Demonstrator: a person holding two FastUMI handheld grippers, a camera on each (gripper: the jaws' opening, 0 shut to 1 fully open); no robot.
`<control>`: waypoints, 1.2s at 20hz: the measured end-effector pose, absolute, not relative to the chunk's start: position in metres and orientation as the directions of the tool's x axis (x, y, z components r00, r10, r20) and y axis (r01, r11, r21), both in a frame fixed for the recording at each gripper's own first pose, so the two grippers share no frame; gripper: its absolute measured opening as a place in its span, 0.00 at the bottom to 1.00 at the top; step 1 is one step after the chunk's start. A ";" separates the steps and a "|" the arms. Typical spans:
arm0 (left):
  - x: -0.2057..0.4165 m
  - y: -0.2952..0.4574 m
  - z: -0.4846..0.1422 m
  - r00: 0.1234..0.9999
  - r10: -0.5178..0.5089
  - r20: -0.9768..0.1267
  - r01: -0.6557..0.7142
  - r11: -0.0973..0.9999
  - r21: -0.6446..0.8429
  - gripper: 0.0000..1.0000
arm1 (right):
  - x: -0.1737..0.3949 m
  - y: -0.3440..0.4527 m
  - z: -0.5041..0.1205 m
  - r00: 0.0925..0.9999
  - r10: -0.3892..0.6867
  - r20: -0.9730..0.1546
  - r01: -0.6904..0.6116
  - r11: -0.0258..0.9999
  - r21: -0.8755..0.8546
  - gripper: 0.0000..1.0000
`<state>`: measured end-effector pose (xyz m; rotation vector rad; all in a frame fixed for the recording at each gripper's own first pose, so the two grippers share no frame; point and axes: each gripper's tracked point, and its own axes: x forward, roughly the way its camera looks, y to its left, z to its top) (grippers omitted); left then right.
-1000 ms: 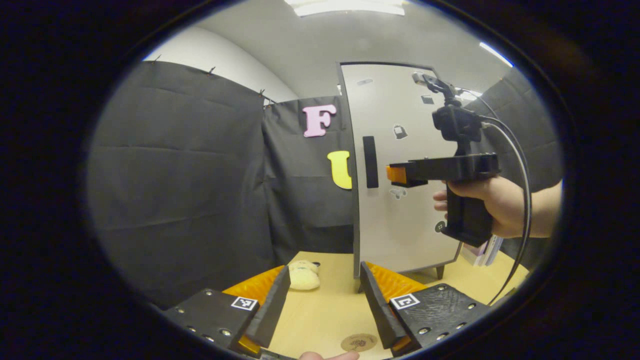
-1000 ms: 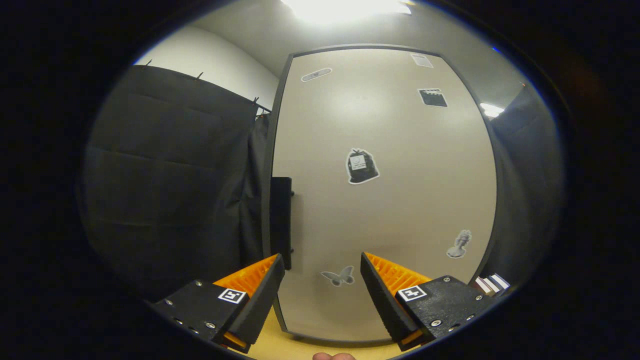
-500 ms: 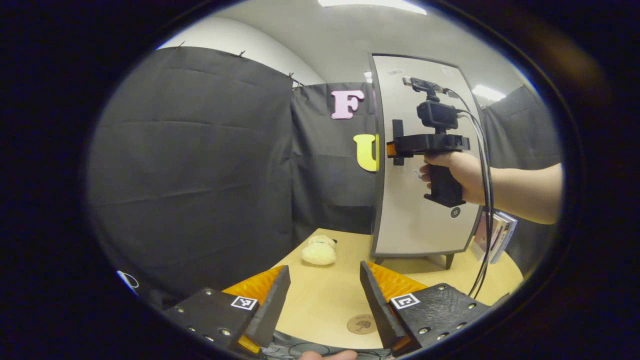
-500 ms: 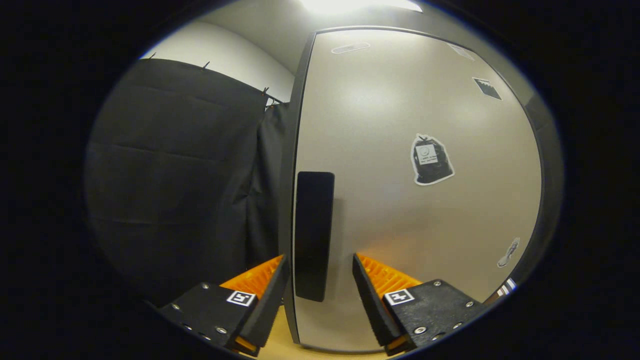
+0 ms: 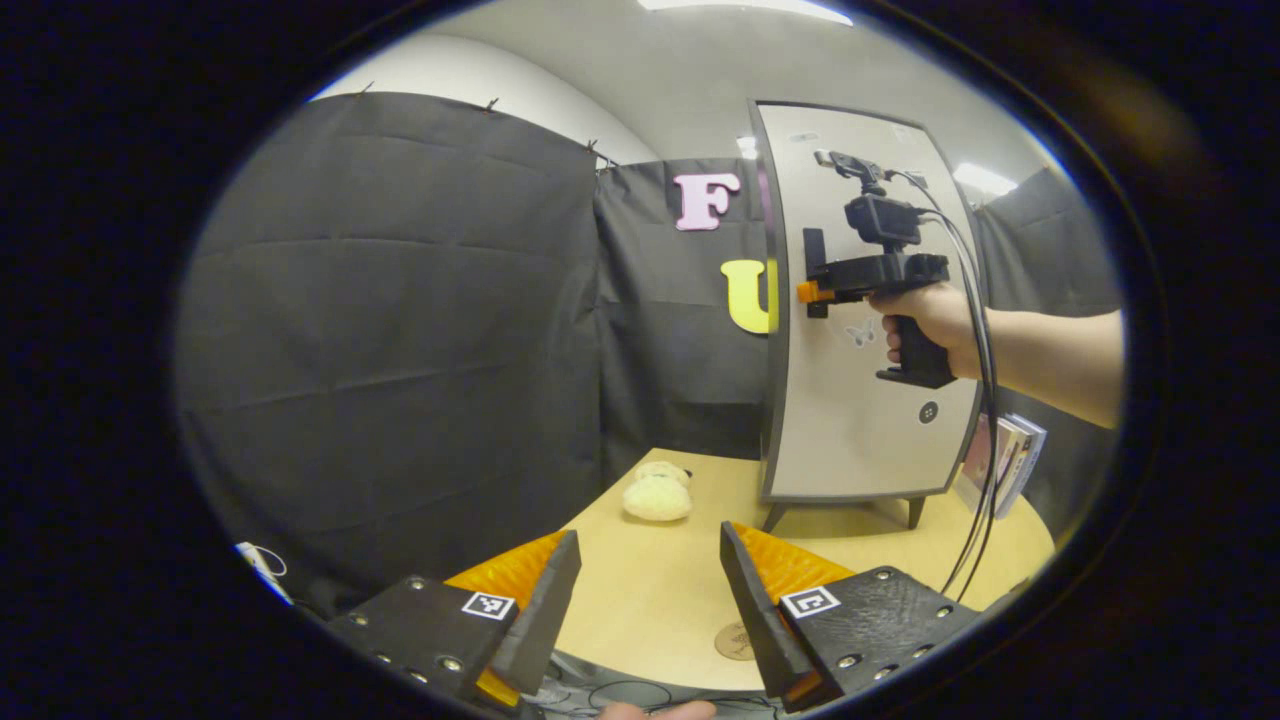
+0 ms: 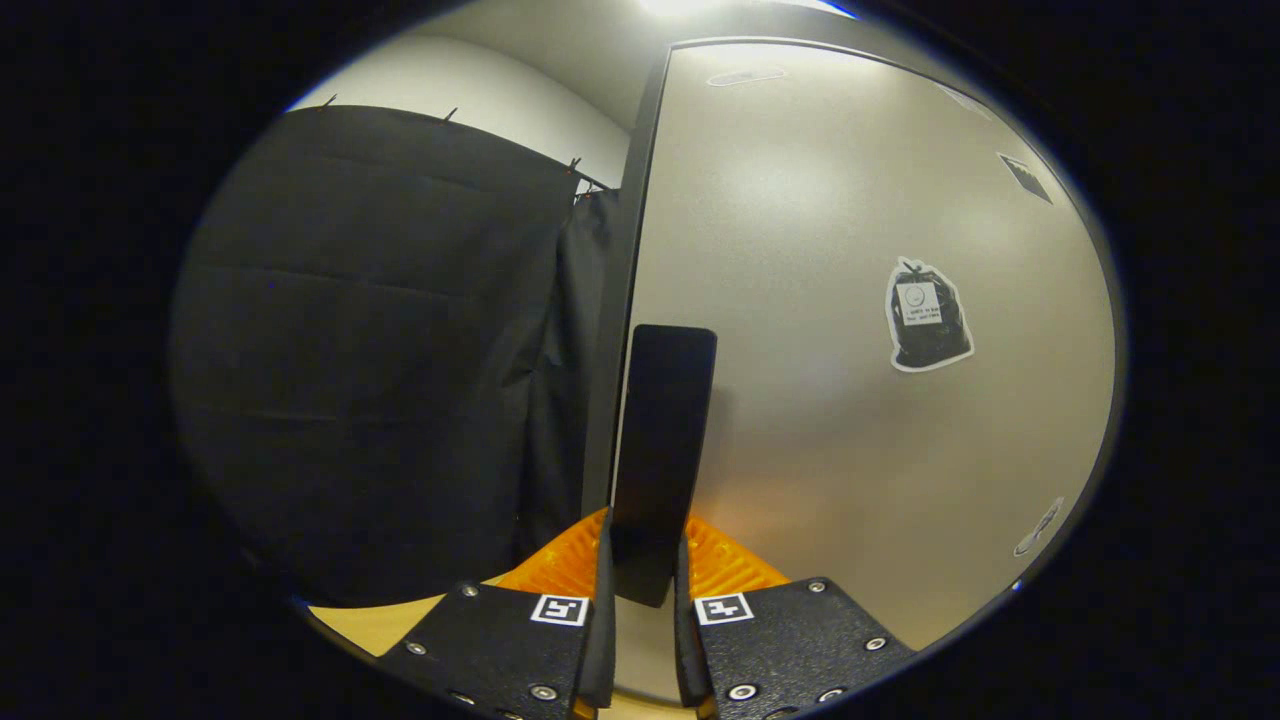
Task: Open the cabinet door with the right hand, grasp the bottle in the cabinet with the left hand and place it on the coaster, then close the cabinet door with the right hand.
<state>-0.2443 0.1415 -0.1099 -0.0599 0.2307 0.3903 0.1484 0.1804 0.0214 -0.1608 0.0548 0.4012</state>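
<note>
Now right gripper (image 6: 640, 560) pinches door handle (image 6: 660, 440), fingers each side, set for pull; cabinet door (image 5: 870, 400) closed, bottle hidden. Left gripper (image 5: 645, 590) wide, empty, waiting; coaster (image 5: 733, 640) at its 5 o'clock on table (image 5: 650, 590).

The right gripper (image 6: 640, 560) has moved in on the cabinet door (image 6: 860, 420) — a second ago its fingers stood wide apart, right of the handle (image 6: 660, 440), over a butterfly sticker; now they have closed onto the handle's lower end, one on each side. The left gripper (image 5: 645, 590) has drawn back from the cabinet — the door (image 5: 860, 400) looks farther off, more of the table (image 5: 650, 600) shows, and the coaster (image 5: 735, 640) sits half behind its right finger.
</note>
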 end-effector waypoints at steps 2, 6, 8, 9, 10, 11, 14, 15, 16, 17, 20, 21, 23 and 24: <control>-0.245 0.144 -0.110 0.898 0.377 -0.228 -0.389 0.921 -0.007 0.81 | 0.149 0.180 0.020 0.920 0.382 -0.092 -0.390 0.914 -0.108 0.25; -0.245 0.147 -0.115 0.894 0.383 -0.232 -0.397 0.918 -0.013 0.81 | 0.145 0.180 0.020 0.913 0.395 -0.103 -0.405 0.908 -0.103 0.20; -0.248 0.149 -0.116 0.890 0.389 -0.237 -0.403 0.915 -0.013 0.81 | 0.145 0.179 0.020 0.904 0.413 -0.109 -0.423 0.901 -0.097 0.20; -0.248 0.150 -0.117 0.890 0.389 -0.239 -0.404 0.915 -0.016 0.81 | 0.144 0.179 0.020 0.900 0.420 -0.114 -0.431 0.897 -0.095 0.20; -0.248 0.151 -0.118 0.891 0.388 -0.237 -0.404 0.915 -0.020 0.81 | 0.142 0.178 0.019 0.896 0.428 -0.118 -0.439 0.894 -0.093 0.20; -0.247 0.152 -0.118 0.891 0.388 -0.236 -0.403 0.915 -0.021 0.81 | 0.140 0.178 0.019 0.892 0.436 -0.122 -0.447 0.890 -0.090 0.20; -0.245 0.156 -0.119 0.894 0.384 -0.233 -0.397 0.918 -0.010 0.81 | 0.133 0.176 0.019 0.876 0.466 -0.122 -0.477 0.874 -0.088 0.20; -0.241 0.157 -0.118 0.896 0.378 -0.231 -0.391 0.920 -0.008 0.81 | 0.131 0.176 0.019 0.871 0.477 -0.121 -0.487 0.869 -0.082 0.20; -0.239 0.158 -0.118 0.899 0.373 -0.229 -0.385 0.923 -0.006 0.81 | 0.129 0.175 0.019 0.866 0.487 -0.119 -0.497 0.864 -0.079 0.20; -0.236 0.157 -0.119 0.902 0.366 -0.229 -0.377 0.926 -0.004 0.81 | 0.126 0.174 0.019 0.861 0.494 -0.119 -0.504 0.860 -0.077 0.19; -0.237 0.149 -0.124 0.916 0.326 -0.235 -0.339 0.941 -0.015 0.81 | 0.126 0.170 0.017 0.852 0.510 -0.122 -0.520 0.851 -0.078 0.20; -0.236 0.146 -0.122 0.924 0.305 -0.232 -0.319 0.947 -0.027 0.81 | 0.125 0.170 0.017 0.847 0.517 -0.127 -0.528 0.846 -0.075 0.20; -0.233 0.142 -0.115 0.940 0.271 -0.209 -0.284 0.958 -0.035 0.81 | 0.125 0.169 0.017 0.836 0.531 -0.138 -0.544 0.836 -0.072 0.20; -0.232 0.142 -0.111 0.946 0.259 -0.194 -0.270 0.962 -0.031 0.81 | 0.124 0.168 0.016 0.830 0.539 -0.140 -0.552 0.831 -0.070 0.20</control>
